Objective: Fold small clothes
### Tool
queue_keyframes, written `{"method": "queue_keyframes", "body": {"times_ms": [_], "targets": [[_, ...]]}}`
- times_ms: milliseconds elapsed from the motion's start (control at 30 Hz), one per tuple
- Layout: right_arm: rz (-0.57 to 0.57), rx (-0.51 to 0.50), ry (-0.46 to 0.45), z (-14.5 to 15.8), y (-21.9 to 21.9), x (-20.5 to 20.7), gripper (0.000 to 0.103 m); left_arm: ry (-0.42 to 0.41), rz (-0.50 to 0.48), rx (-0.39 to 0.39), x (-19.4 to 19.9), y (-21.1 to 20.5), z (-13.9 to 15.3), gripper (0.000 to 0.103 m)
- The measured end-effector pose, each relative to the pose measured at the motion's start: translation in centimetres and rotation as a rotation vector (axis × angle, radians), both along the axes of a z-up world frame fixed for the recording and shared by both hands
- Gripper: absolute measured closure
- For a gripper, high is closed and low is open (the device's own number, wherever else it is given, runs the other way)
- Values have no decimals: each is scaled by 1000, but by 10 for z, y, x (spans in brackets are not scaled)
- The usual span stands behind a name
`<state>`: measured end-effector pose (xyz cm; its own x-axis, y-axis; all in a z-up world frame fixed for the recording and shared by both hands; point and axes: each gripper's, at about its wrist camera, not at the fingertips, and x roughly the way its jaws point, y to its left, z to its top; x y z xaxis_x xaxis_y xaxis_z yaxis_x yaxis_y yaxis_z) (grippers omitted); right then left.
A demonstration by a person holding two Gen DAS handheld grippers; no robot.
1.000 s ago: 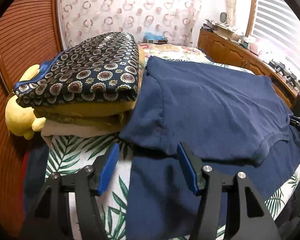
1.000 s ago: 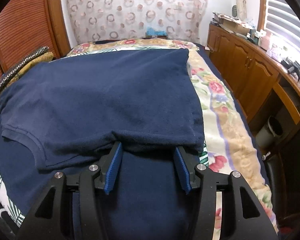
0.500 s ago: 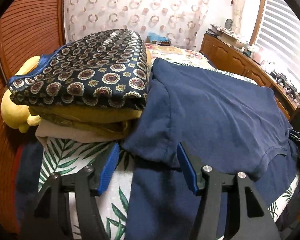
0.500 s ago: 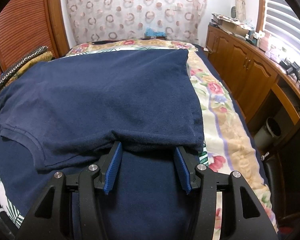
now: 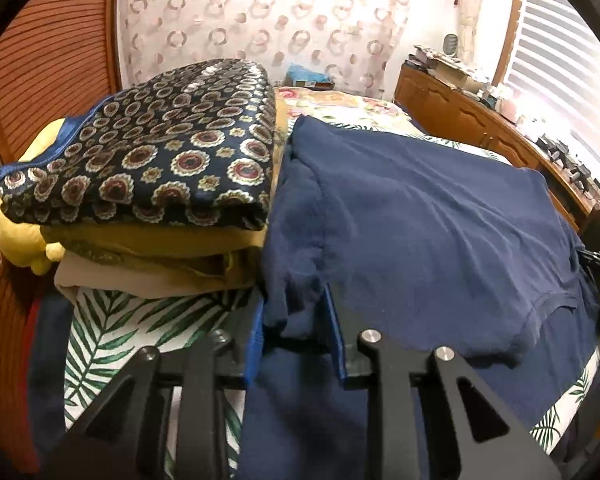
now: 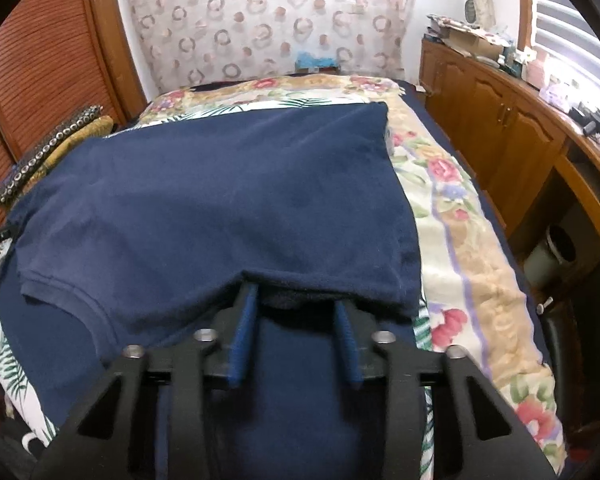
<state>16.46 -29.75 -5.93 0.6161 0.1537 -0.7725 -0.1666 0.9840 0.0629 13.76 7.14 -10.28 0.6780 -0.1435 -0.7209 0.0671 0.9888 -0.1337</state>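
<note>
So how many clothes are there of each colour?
Navy blue: 1, the shirt both grippers pinch
Navy with circle pattern: 1, top of the stack
Mustard yellow: 1
Beige: 1, at the bottom
Total: 4

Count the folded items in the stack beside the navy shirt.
3 at least: the patterned cloth on top, a mustard piece under it, a beige one at the bottom. The mustard layer may be more than one item; its folds hide that.

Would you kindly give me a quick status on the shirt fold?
Left gripper and right gripper just closed on navy shirt near edge. Shirt flat on bed. Folded clothes stack alongside, left.
</note>
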Motion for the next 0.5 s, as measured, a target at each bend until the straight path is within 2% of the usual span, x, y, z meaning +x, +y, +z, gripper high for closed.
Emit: {"method": "queue_keyframes", "body": {"times_ms": [33,100,333,500], "targets": [[17,-5,3,0,4,3,91,-3,-3,4,-2,-1,1,97],[37,-5,-1,-1,7,2,100,-13,-4,10,-4,-2,4,99],[47,60,-116,25,3,-18,102,-82,-14,3,-10,-6,27,103],[51,87,-196,50,-3,-32,103,-144,-24,-32,-20,-6,52,103]]}}
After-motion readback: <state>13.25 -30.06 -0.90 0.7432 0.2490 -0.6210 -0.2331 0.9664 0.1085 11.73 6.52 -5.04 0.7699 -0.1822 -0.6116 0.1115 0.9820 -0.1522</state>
